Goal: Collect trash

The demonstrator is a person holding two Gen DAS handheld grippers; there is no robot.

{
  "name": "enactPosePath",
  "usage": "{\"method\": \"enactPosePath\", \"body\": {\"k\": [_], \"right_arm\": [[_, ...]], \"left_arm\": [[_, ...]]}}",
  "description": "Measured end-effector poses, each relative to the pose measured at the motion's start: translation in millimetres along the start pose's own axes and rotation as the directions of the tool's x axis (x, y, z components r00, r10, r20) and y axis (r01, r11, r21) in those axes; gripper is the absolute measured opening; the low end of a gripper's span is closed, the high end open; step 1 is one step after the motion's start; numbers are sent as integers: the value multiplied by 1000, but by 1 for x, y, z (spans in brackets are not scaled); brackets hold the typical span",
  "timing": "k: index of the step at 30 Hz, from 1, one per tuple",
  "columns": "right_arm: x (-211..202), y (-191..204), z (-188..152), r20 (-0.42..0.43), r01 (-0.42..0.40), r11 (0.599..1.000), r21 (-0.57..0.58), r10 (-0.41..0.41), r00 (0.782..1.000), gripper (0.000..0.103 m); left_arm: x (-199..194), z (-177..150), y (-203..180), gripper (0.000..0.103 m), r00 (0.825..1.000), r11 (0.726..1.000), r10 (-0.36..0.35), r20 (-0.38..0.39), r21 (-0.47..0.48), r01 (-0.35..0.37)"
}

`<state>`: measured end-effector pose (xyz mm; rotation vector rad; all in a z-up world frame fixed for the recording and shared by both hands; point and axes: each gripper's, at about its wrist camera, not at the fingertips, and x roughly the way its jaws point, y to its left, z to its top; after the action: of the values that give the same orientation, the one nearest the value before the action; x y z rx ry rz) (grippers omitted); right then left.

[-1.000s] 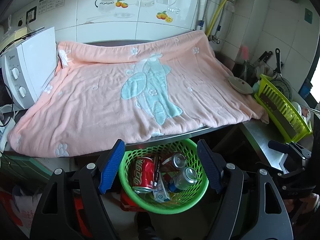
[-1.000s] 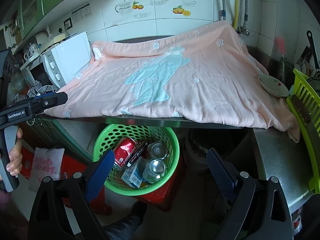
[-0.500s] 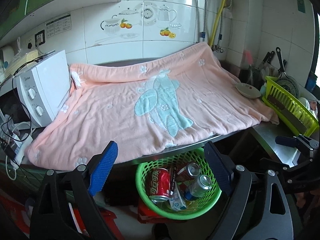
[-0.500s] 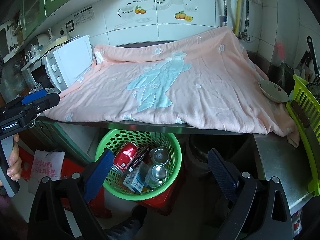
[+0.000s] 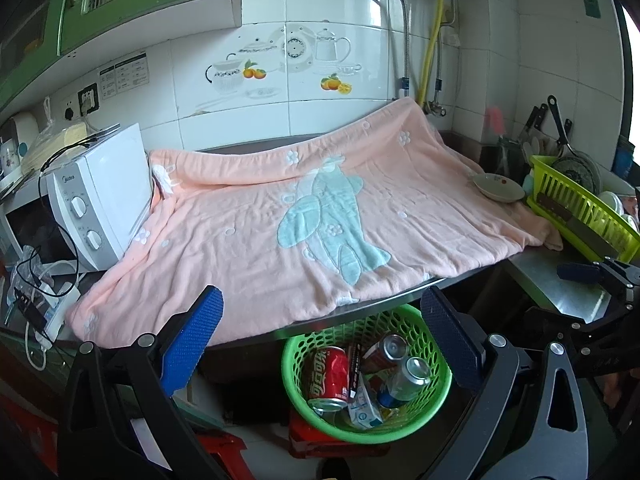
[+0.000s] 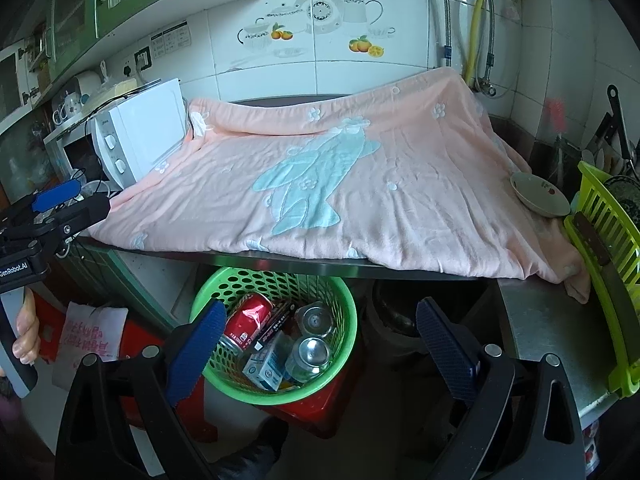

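Two wrist views, angled down, sharing towel (image 5: 312, 224) and basket (image 6: 340, 376).

The left gripper (image 5: 322, 340) has risen, its empty jaws just opening wider.

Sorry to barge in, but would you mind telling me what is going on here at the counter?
A person is collecting trash with a handheld gripper in each hand. The green basket under the counter holds a red can, two other cans and a small carton. The left gripper has just been opening and holds nothing; the right gripper is open and empty too. No trash shows on the pink blanket.
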<state>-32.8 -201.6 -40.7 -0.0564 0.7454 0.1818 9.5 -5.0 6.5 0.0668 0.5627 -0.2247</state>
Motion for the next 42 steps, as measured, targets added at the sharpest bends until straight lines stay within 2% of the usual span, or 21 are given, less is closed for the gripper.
{"method": "enactPosePath", "body": {"k": [18, 42], "right_arm": [[-1, 1, 5, 8, -10, 1000, 2, 10, 1000, 93], [-5, 4, 7, 32, 4, 1000, -20, -3, 999, 93]], "left_arm": [[-1, -11, 3, 98, 1000, 1000, 25, -1, -2, -25], [-9, -10, 2, 98, 998, 999, 45, 43, -5, -45]]}}
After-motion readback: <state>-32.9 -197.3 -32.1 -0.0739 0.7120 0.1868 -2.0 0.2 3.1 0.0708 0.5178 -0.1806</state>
